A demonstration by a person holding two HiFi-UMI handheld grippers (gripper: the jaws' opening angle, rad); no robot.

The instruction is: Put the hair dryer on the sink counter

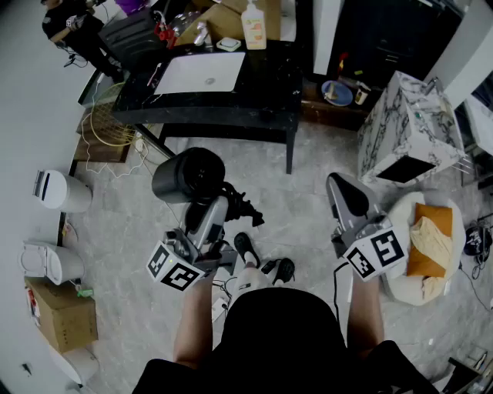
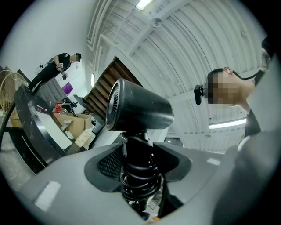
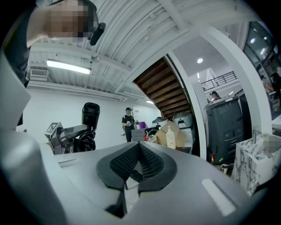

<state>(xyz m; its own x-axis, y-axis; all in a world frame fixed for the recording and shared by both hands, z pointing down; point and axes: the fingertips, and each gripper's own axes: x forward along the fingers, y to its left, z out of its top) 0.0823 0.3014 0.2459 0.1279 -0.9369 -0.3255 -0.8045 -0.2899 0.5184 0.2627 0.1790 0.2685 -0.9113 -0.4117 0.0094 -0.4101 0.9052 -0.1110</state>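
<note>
Black hair dryer (image 1: 189,175) rides in the air, its cord-wrapped handle clamped between the left tool's (image 2: 139,162) jaws. Pick-up looks done, placing not yet: the dark tabletop (image 1: 266,85) with its white basin (image 1: 206,73) lies well ahead of that tool, across pale marbled floor (image 1: 308,192). Right tool (image 3: 138,160), alongside, is closed and empty. Soap bottle (image 1: 253,27) and cardboard boxes (image 1: 223,19) sit beyond the basin.
</note>
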